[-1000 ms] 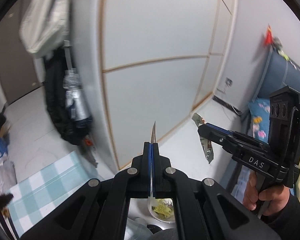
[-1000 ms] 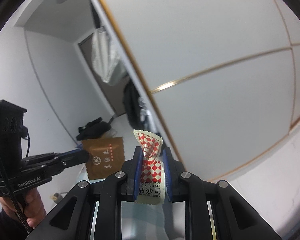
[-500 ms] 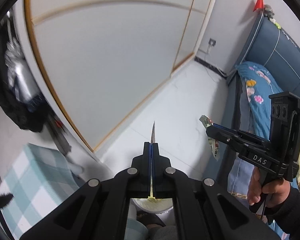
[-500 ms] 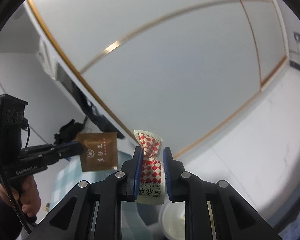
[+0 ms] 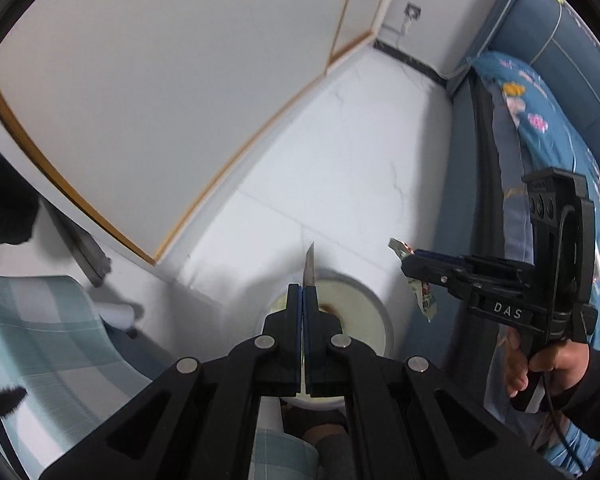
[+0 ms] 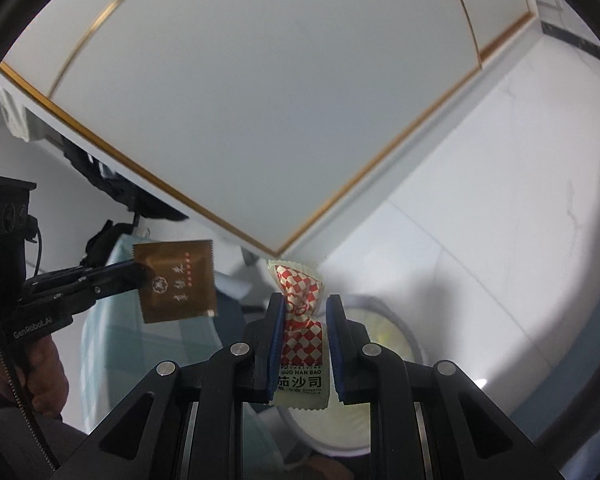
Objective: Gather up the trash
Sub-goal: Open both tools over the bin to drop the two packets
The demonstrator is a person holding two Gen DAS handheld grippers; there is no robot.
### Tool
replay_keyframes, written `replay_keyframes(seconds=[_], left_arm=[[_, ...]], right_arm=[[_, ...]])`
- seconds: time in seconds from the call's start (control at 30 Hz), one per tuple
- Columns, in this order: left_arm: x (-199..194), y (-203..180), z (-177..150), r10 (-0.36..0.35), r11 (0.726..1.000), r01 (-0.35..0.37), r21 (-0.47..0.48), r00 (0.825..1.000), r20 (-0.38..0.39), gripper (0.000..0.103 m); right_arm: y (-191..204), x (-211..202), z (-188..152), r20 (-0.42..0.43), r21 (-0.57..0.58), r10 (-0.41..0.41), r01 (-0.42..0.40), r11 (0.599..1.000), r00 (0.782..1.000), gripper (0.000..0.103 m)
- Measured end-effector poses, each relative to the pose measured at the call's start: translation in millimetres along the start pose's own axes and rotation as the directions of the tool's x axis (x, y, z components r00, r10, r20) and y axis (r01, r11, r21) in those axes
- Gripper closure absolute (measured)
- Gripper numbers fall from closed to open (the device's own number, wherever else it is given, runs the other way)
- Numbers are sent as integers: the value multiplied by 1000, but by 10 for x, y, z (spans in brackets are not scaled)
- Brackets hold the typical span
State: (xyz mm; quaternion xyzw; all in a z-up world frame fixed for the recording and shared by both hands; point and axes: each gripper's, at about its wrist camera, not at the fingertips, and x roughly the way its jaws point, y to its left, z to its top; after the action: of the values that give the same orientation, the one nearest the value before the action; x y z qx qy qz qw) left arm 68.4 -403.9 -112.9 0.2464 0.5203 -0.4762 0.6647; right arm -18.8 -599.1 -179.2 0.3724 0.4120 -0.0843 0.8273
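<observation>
My left gripper (image 5: 303, 294) is shut on a thin brown packet (image 5: 309, 266), seen edge-on; in the right wrist view the packet (image 6: 176, 280) shows flat at the tip of the left gripper (image 6: 138, 272). My right gripper (image 6: 303, 312) is shut on a red-and-white checked sauce sachet (image 6: 302, 320); the left wrist view shows the sachet (image 5: 422, 300) hanging from the right gripper (image 5: 410, 262). A white round bin (image 5: 374, 312) with trash inside stands on the floor below both grippers; it also shows in the right wrist view (image 6: 408, 334).
A white wardrobe with gold trim (image 5: 148, 100) stands behind the bin. A bed with blue flowered bedding (image 5: 540, 128) is on the right. A teal checked cloth (image 5: 40, 340) covers a surface on the left. The floor (image 5: 340, 168) is white tile.
Both grippers have tilted downward and moved over the bin, which is now in view beneath them. Each still holds its piece of trash.
</observation>
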Motion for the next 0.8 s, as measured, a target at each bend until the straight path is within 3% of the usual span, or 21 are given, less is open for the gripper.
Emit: replay_keyframes(seconds=[0.13, 0.37, 0.63, 0.8], left_arm=[[256, -47, -78, 0, 999, 2, 33, 997, -82, 103], [618, -103, -155, -10, 999, 18, 41, 981, -194, 103], [977, -85, -242, -44, 999, 45, -3, 955, -294, 103], [1180, -63, -333, -78, 997, 68, -38, 929, -362, 103]], right_arm=[[-184, 110, -86, -49, 57, 7, -4, 998, 999, 83], [-150, 465, -165, -130, 86, 13, -2, 996, 991, 83], [-336, 822, -437, -204, 155, 7, 26, 988, 979, 83], [-390, 956, -571, -236, 200, -2, 50, 979, 972, 80]])
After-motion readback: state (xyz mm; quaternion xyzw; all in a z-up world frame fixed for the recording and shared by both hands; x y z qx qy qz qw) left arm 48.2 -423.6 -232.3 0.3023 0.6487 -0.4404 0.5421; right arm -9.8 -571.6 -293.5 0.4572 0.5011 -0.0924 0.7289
